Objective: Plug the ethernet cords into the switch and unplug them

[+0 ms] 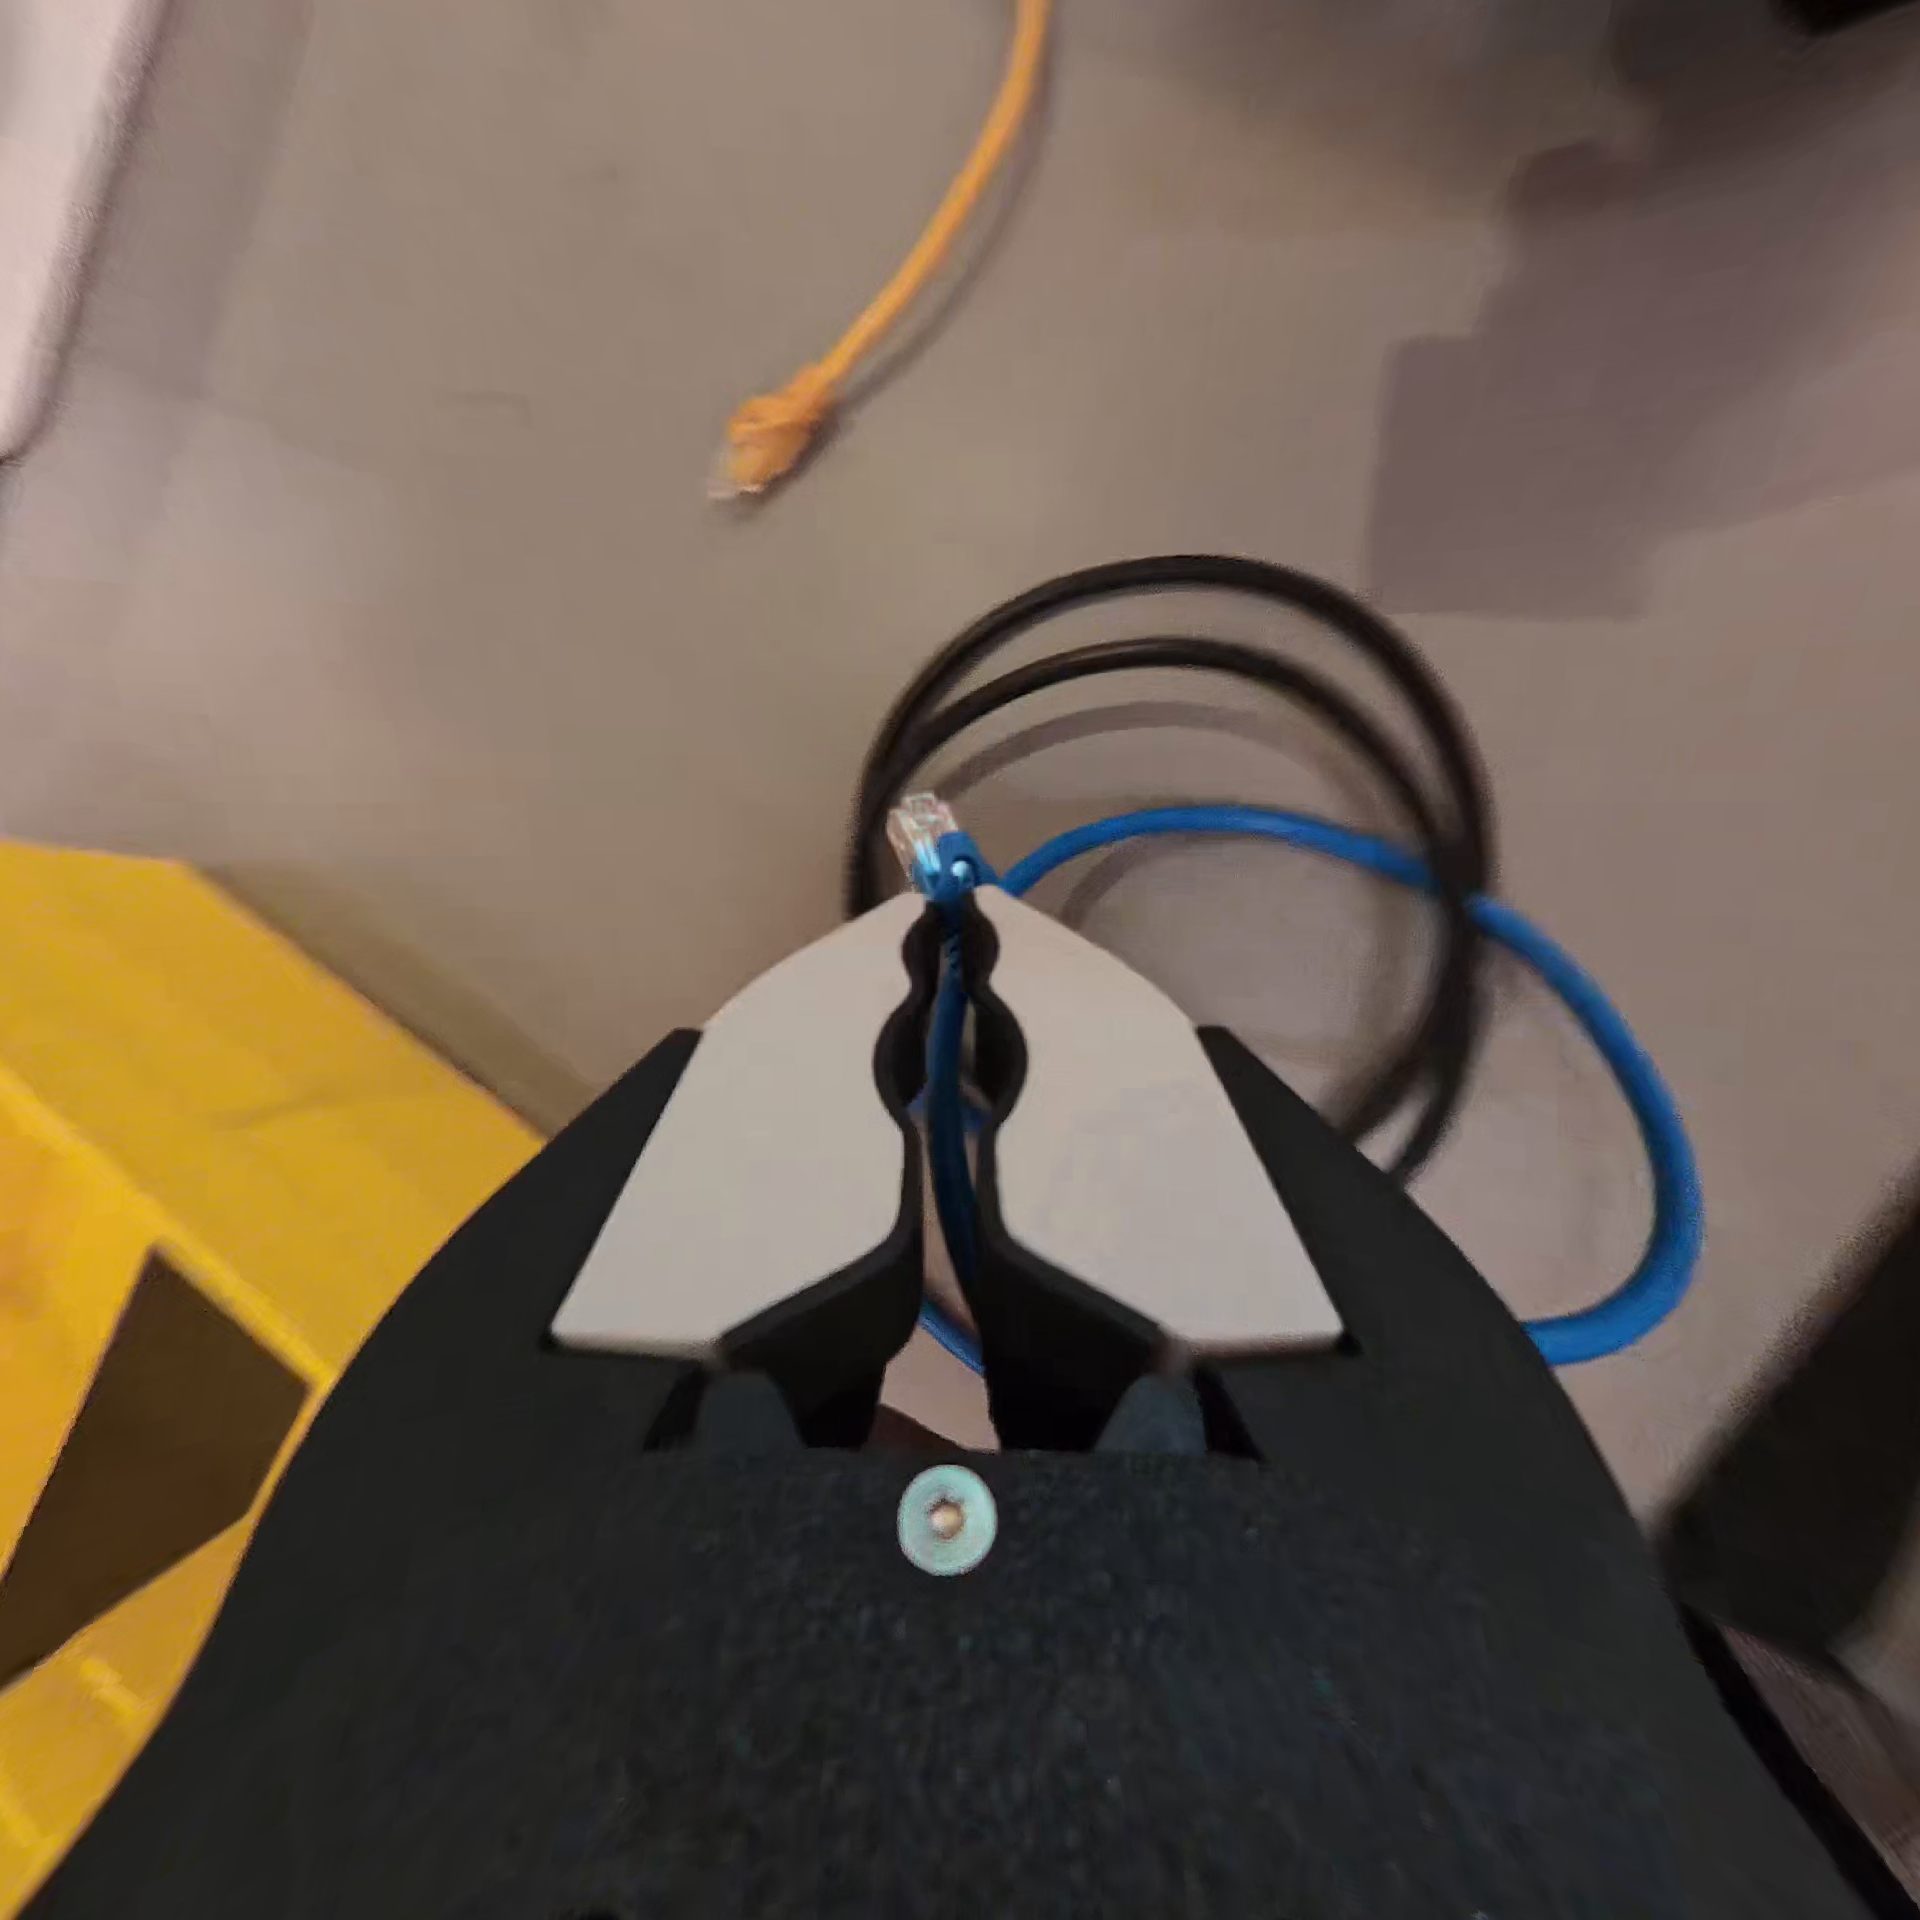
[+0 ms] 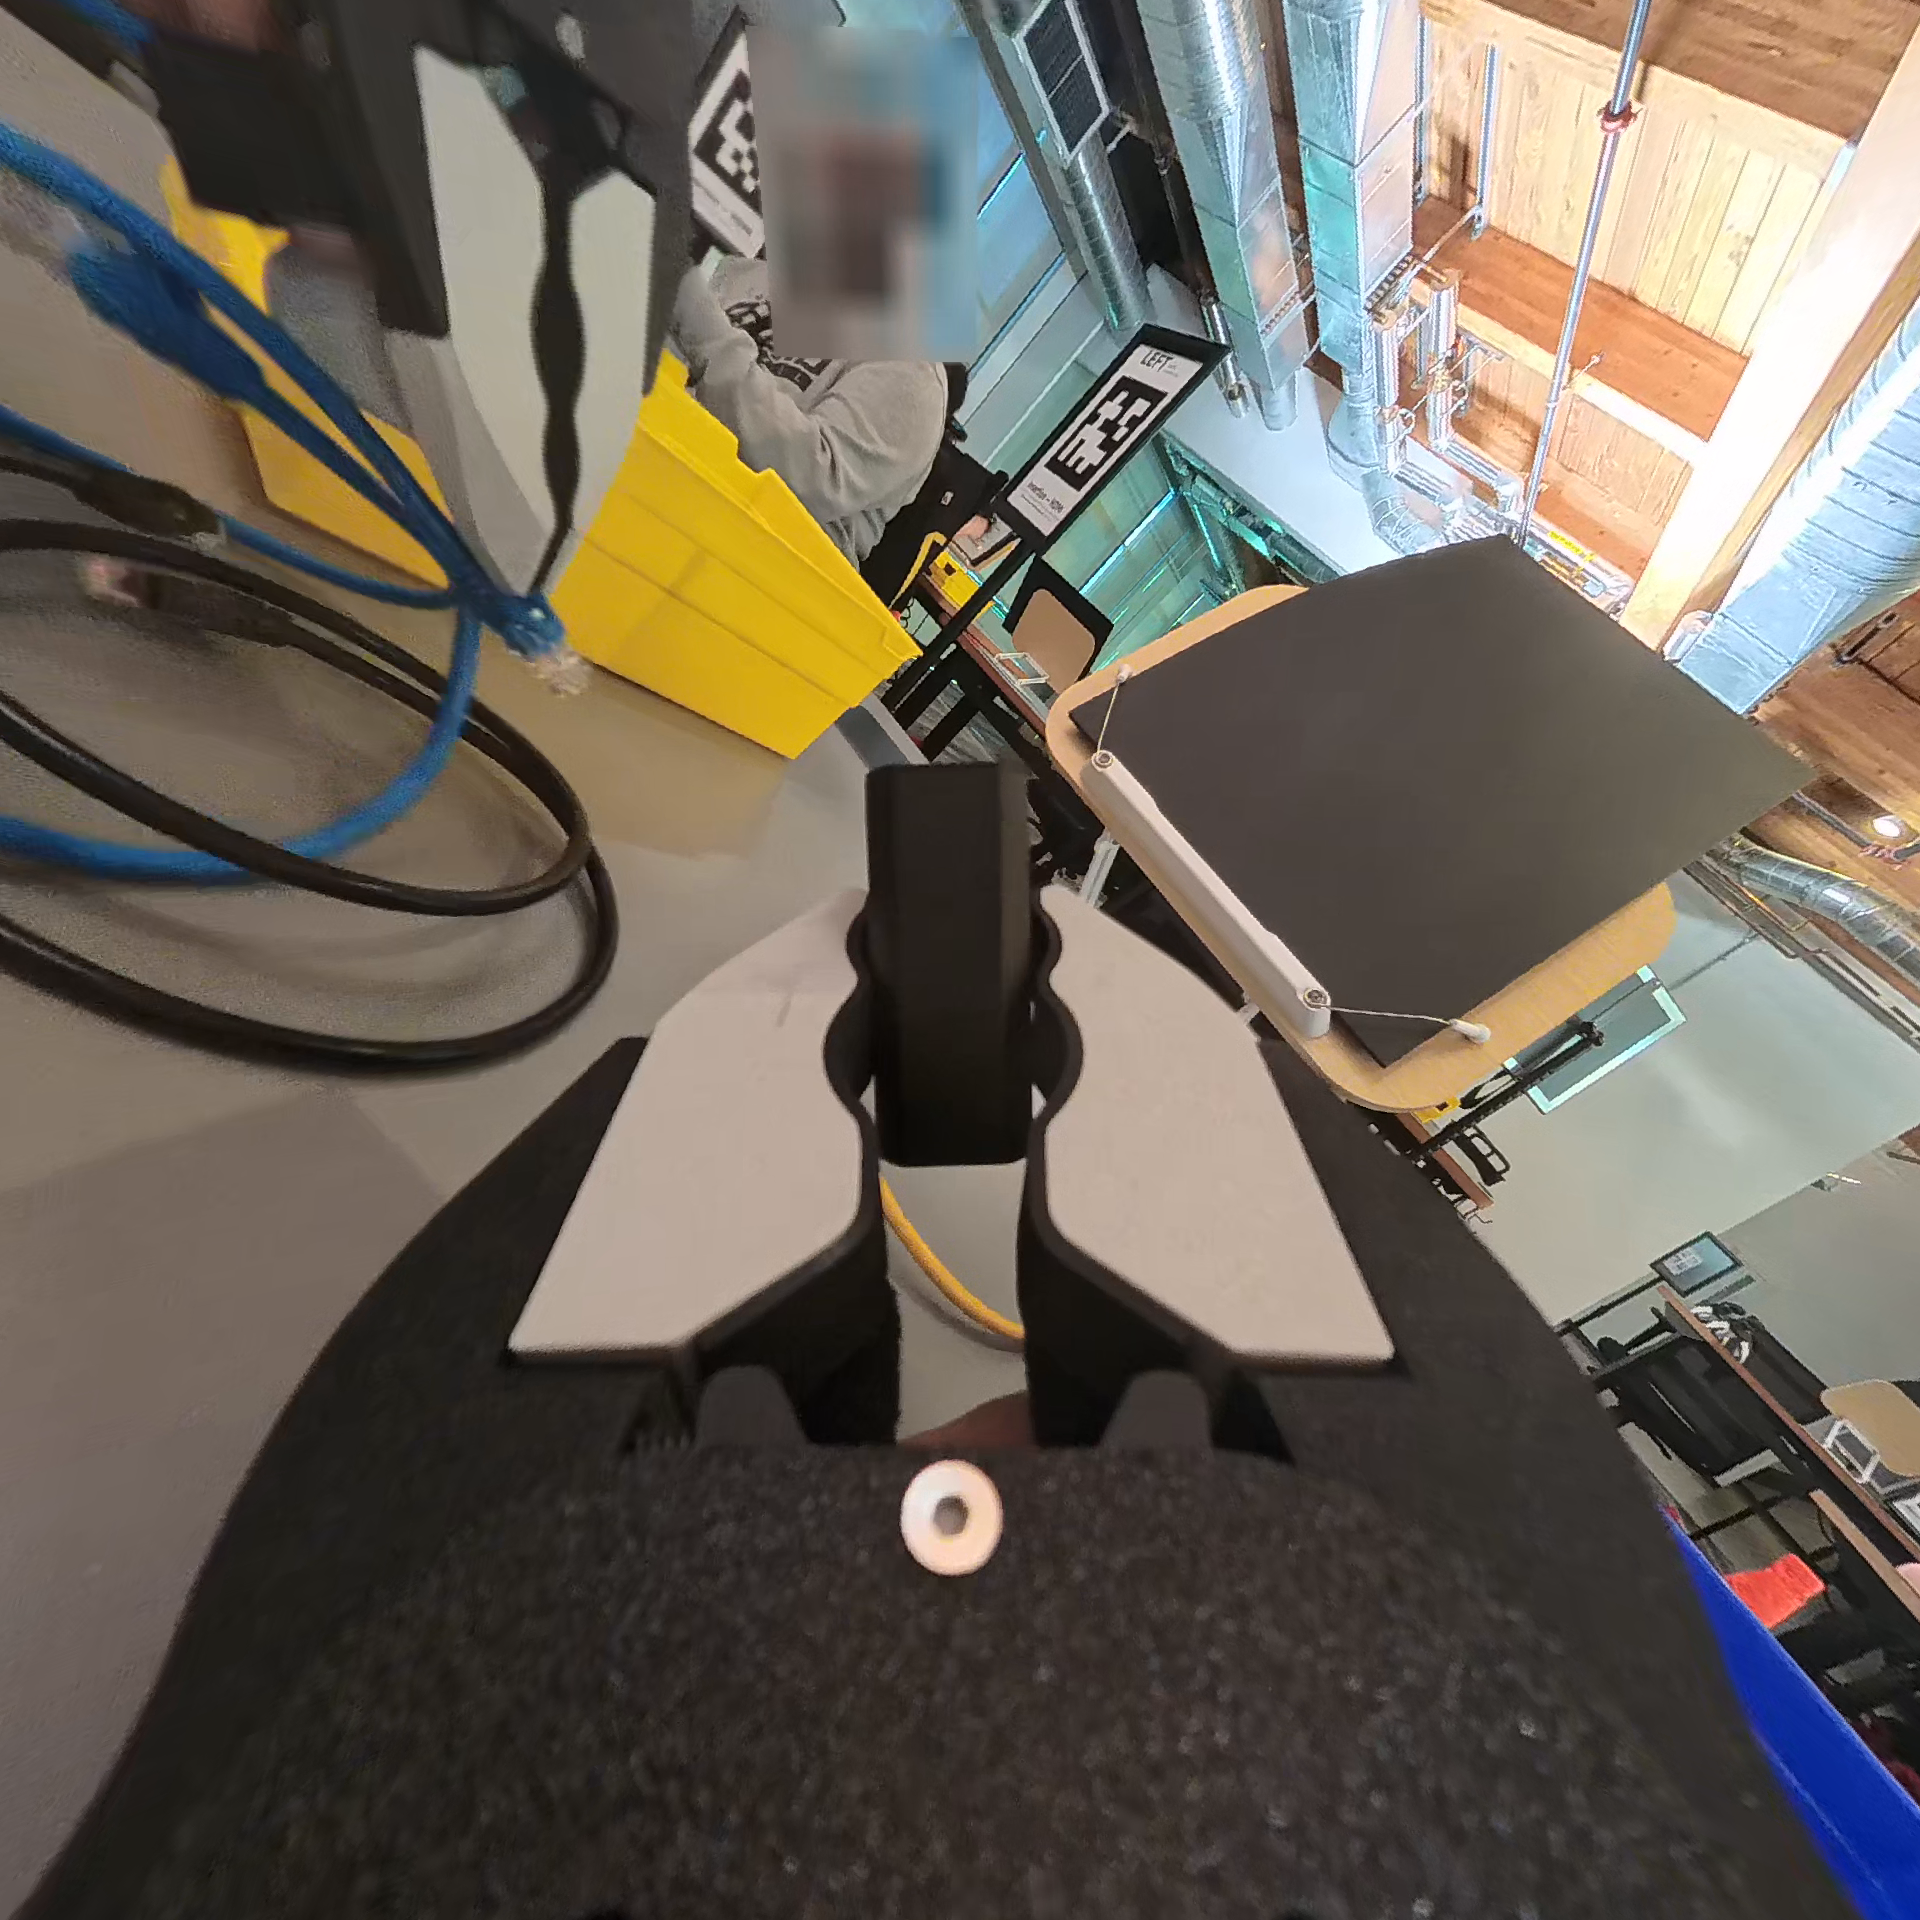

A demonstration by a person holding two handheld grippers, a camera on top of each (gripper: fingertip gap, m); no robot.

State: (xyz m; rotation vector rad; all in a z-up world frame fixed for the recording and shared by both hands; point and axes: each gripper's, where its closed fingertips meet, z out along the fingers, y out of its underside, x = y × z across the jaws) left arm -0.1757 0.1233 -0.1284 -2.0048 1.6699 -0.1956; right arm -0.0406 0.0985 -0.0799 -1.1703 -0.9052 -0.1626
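Left gripper jaws pinch blue cord — right gripper jaws clamp black switch; yellow bin contents hidden.

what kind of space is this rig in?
Likely an industrial loft workshop or lab: exposed metal ductwork under a timber ceiling, fiducial marker boards, and worktables with yellow bins.

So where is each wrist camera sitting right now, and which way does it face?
Left wrist view: on the left gripper, facing down at the grey table; its fingers pinch the blue cord just behind the plug.
Right wrist view: on the right gripper, tilted, facing across the table edge into the room; its fingers clamp a black box.
Shared: blue cord, black cable coil, yellow bin; the right view also shows the left gripper.
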